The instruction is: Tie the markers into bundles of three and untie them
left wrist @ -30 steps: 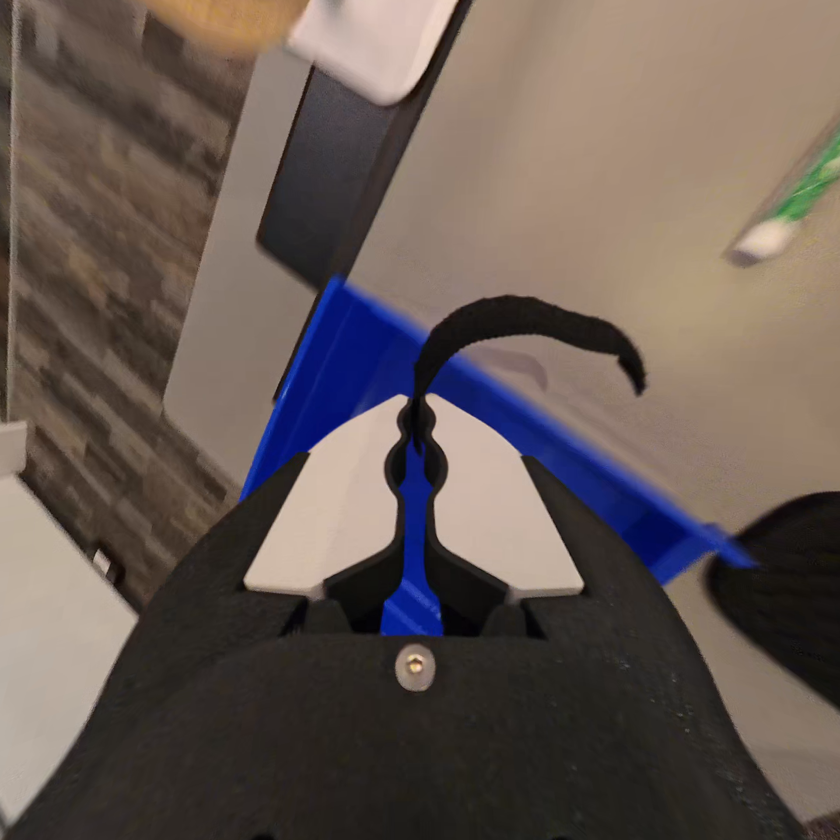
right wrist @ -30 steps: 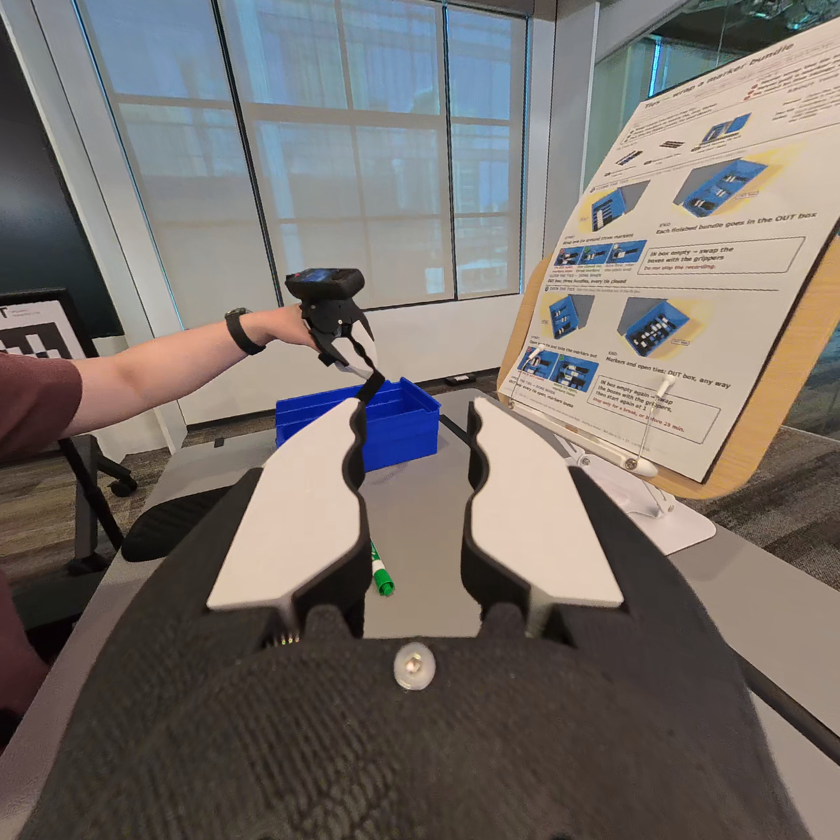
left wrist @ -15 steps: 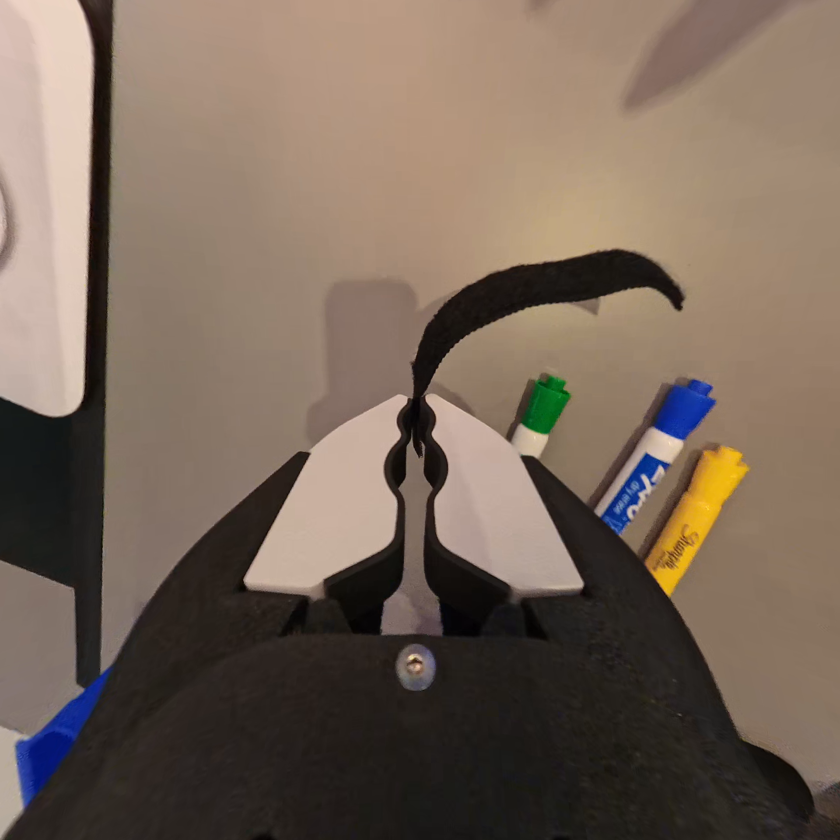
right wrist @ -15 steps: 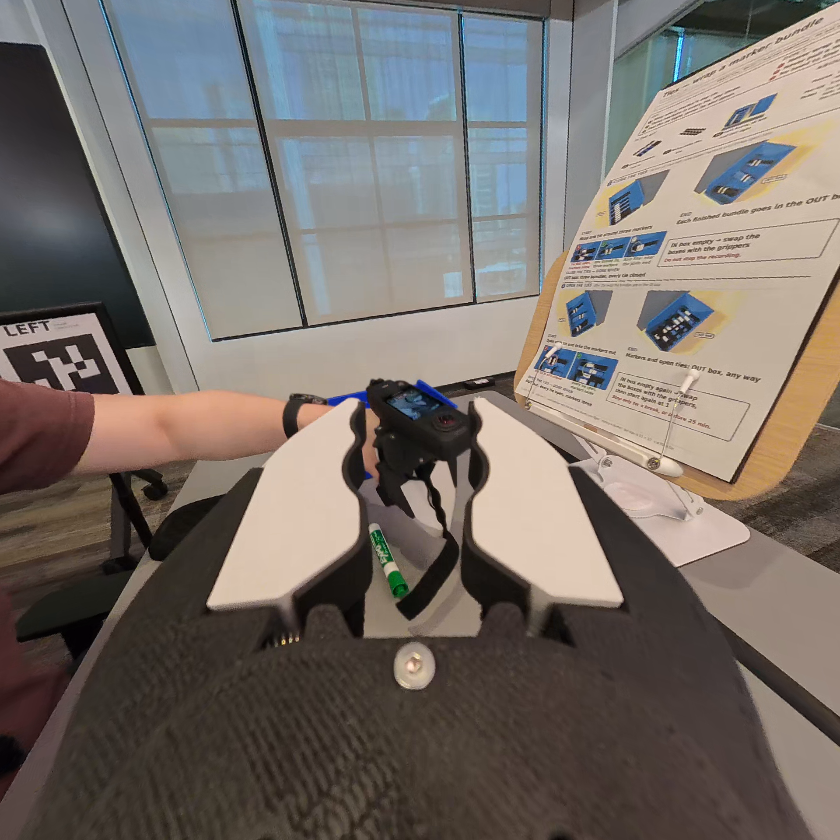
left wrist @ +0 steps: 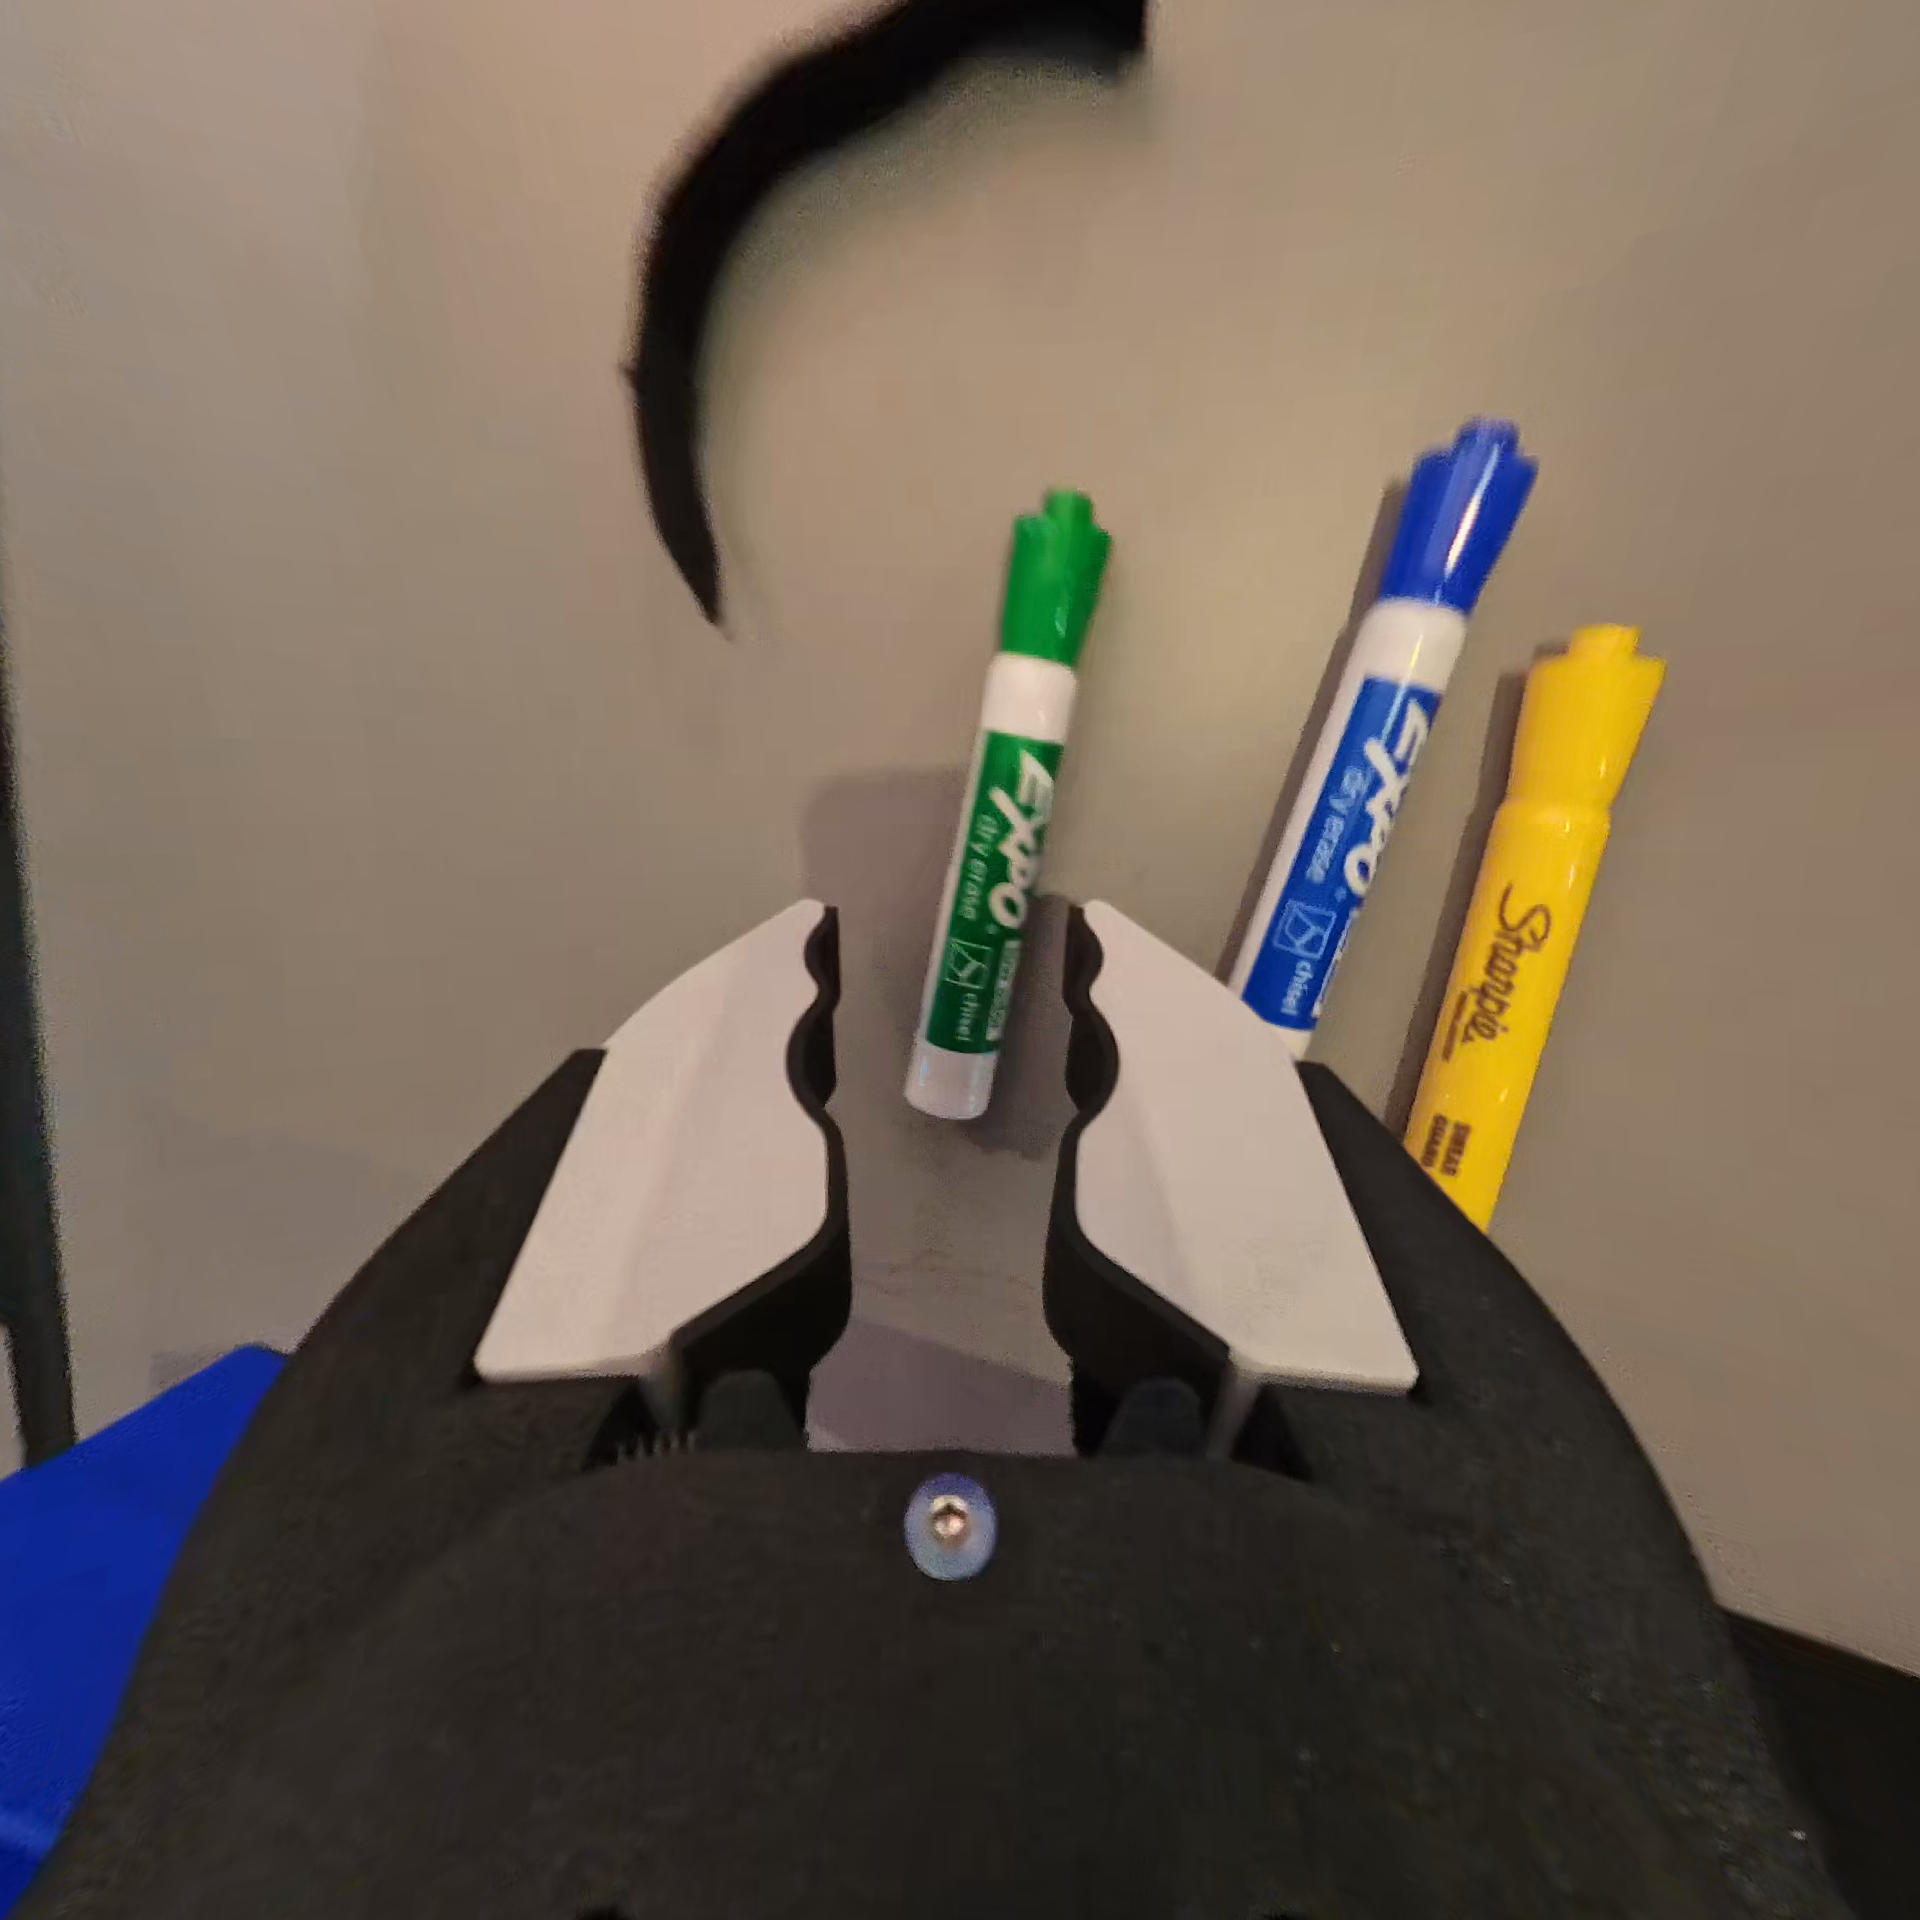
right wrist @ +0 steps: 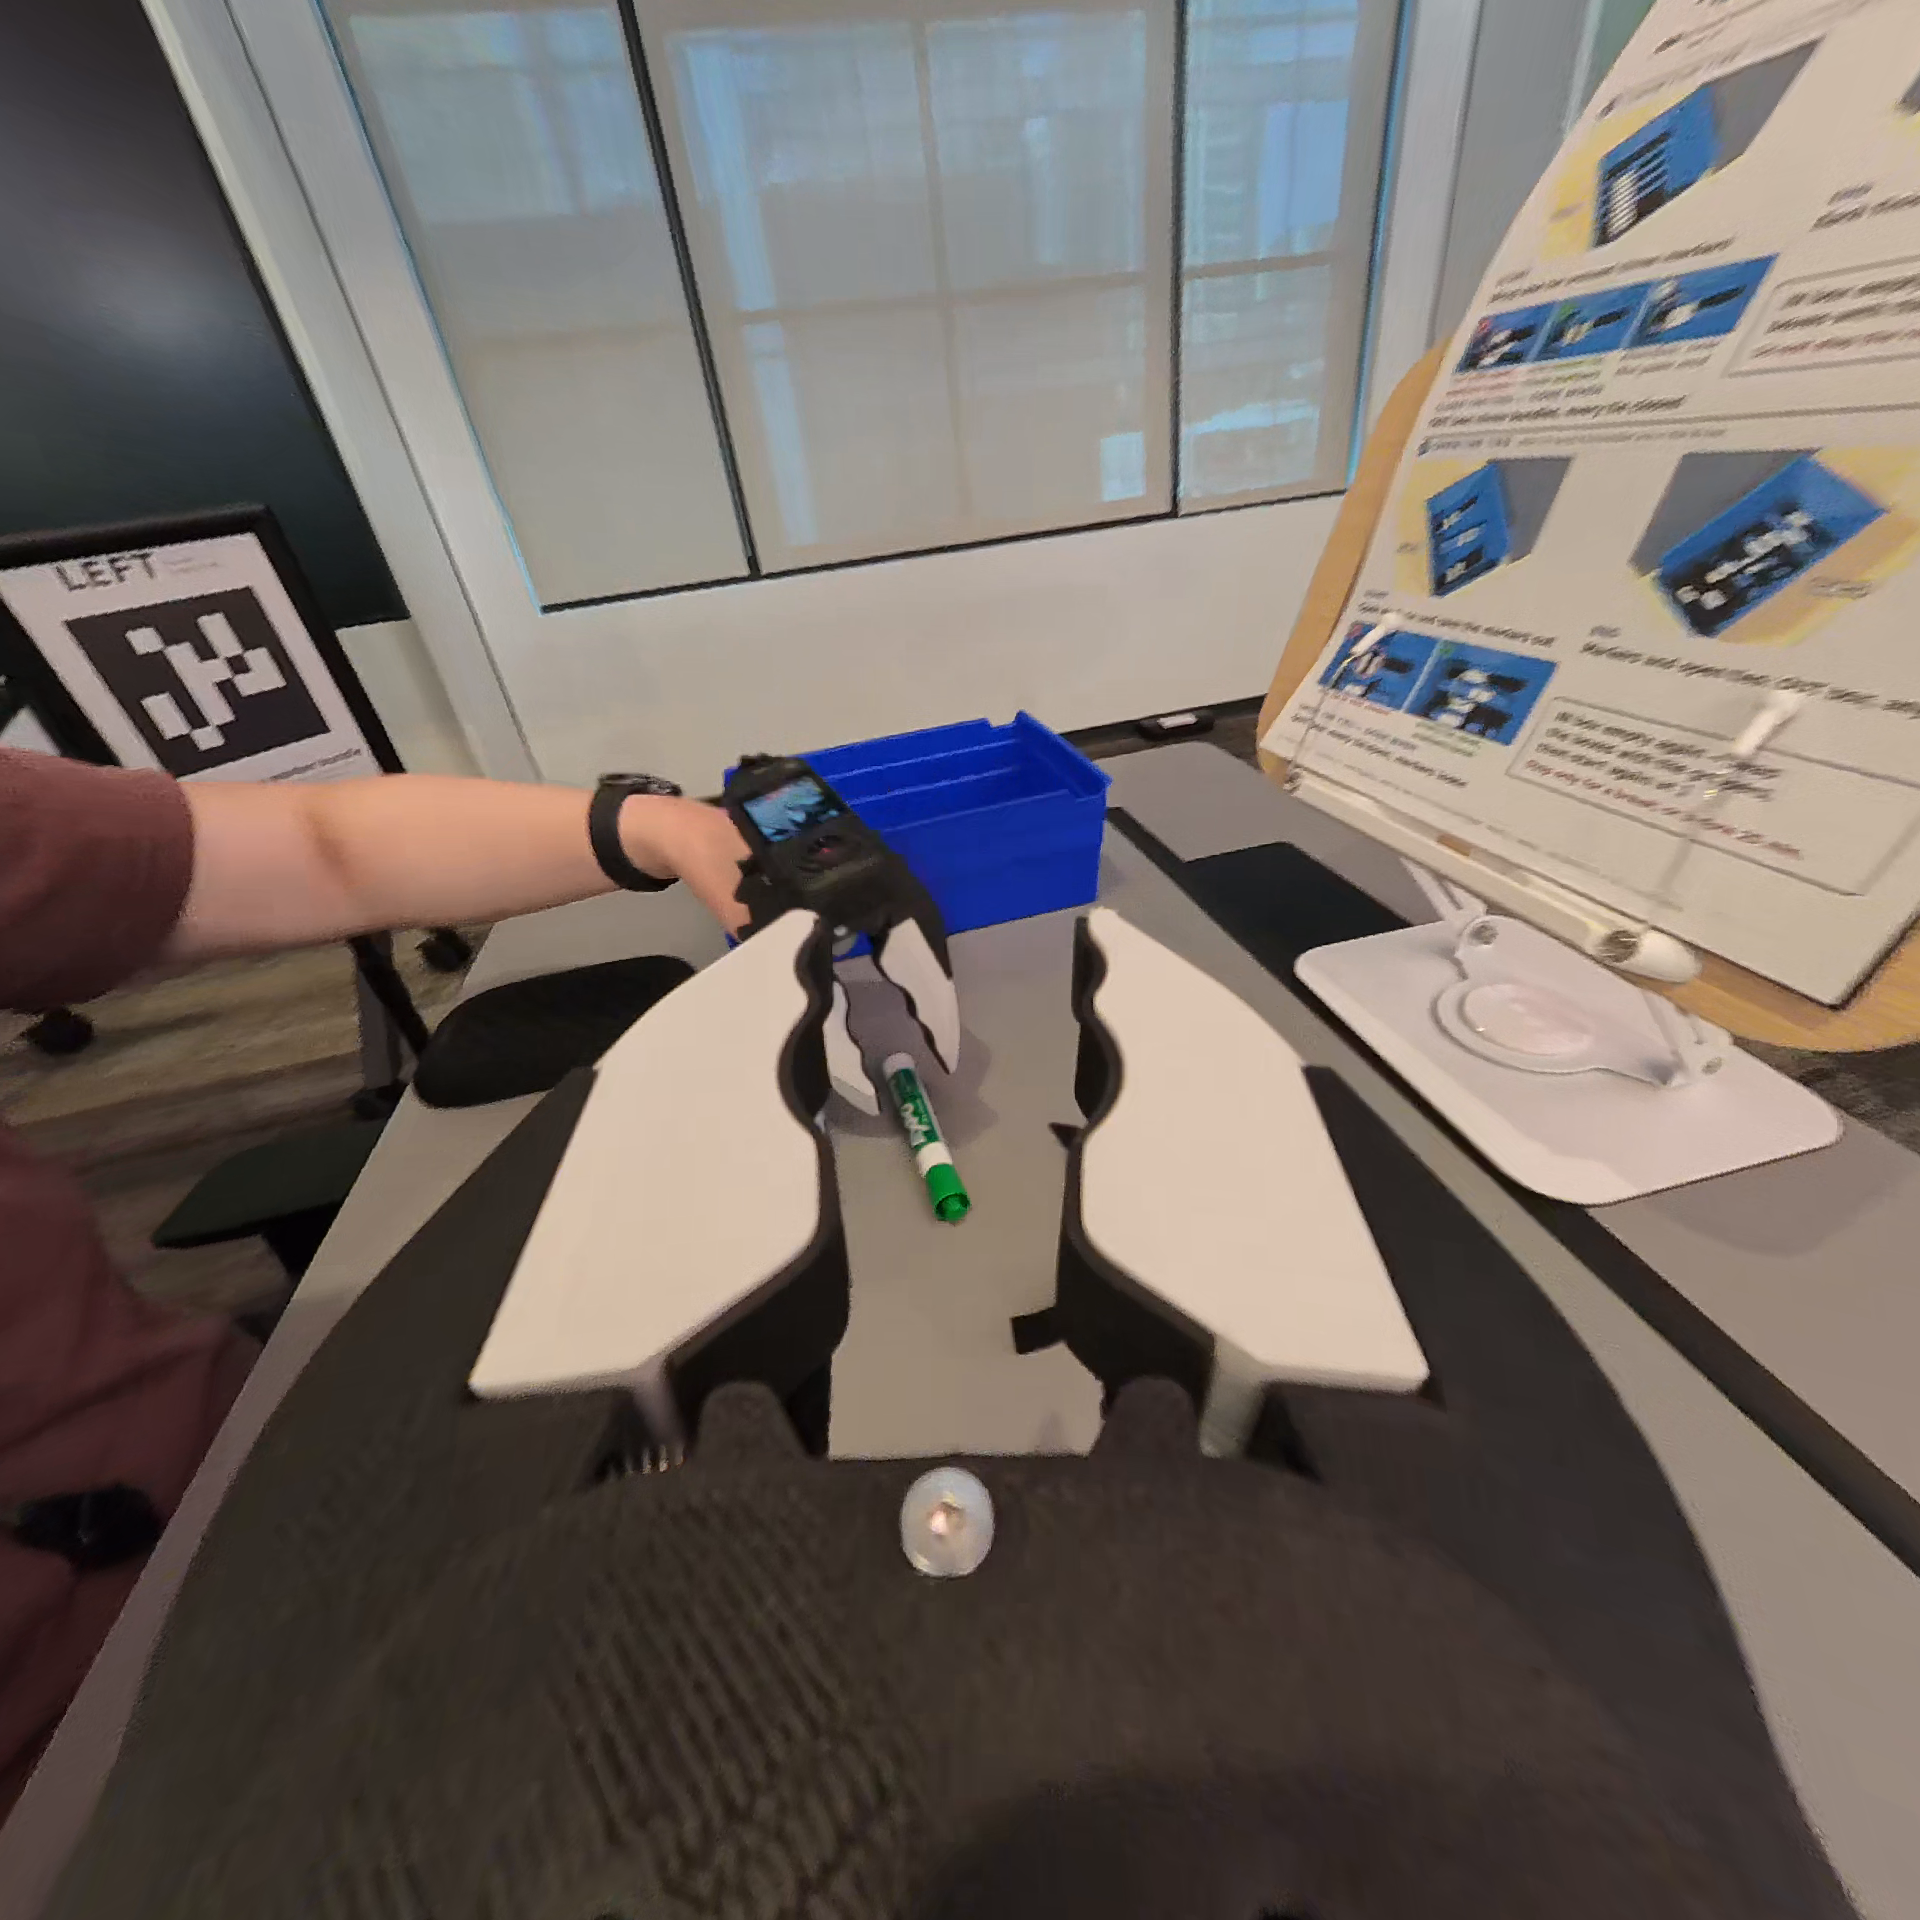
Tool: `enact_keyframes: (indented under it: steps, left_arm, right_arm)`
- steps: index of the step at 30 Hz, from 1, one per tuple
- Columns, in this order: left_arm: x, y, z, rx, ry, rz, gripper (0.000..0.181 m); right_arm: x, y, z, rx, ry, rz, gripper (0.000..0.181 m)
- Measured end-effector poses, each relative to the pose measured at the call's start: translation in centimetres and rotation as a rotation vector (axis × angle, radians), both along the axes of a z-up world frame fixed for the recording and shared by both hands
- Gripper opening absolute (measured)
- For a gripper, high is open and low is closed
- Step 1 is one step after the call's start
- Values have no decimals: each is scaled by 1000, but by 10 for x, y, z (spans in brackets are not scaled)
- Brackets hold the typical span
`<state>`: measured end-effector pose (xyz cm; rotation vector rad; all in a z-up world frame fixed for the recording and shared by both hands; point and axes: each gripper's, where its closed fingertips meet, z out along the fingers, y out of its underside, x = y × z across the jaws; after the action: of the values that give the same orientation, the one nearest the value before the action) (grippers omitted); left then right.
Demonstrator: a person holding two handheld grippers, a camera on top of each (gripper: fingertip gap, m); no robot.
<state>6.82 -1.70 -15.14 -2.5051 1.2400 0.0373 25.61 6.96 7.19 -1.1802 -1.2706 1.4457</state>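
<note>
My left gripper [left wrist: 951, 920] is open and empty, low over the grey table, with its fingertips on either side of the near end of a green marker [left wrist: 1023, 810]. A blue marker [left wrist: 1371, 748] and a yellow marker [left wrist: 1527, 914] lie to its right. A black strap [left wrist: 707, 312] lies curved and loose on the table beyond. My right gripper [right wrist: 945, 935] is open and empty above the table. It looks at the left gripper [right wrist: 883, 1039] standing over the green marker [right wrist: 925, 1132]. The blue and yellow markers are hidden in the right wrist view.
A blue bin [right wrist: 935, 821] stands behind the left gripper, and its corner shows in the left wrist view [left wrist: 104, 1507]. An instruction board [right wrist: 1621, 520] on a white stand base [right wrist: 1558, 1060] is at the right. A person's arm [right wrist: 416, 873] reaches in from the left. A black-and-white sign [right wrist: 197, 665] stands far left. It is some 6 cm from my left tips to the blue marker [left wrist: 1371, 748].
My left gripper came from above the blue bin down to the table, opened and let go of the black strap. It now straddles the green marker. My right gripper stayed open.
</note>
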Motion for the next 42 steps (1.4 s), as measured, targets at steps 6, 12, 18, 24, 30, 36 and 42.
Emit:
enact_keyframes:
  steps: [6, 12, 18, 24, 30, 36, 42]
  left_arm:
    - [10, 3, -23, -118, -120, 27, 18]
    - [32, -16, -21, -233, -243, -27, 18]
    - [32, -22, -16, -230, -244, -54, 17]
    - [38, -31, -18, -296, -287, -42, 59]
    - [35, -42, -27, -214, -171, -68, 61]
    - [30, -39, -28, -183, -147, -62, 38]
    - [29, -38, -28, -185, -94, -97, 38]
  right_arm:
    - [-17, -26, -25, 127, -131, 80, 45]
    - [-22, -27, -33, 169, -158, 73, 45]
    - [-29, -32, -45, 127, -191, 127, 45]
    - [-50, -52, -75, 105, -279, 229, 47]
    - [-88, -82, -142, 106, -455, 337, 50]
    - [-106, -100, -187, 87, -573, 430, 49]
    - [-118, -96, -202, -76, -693, 500, 49]
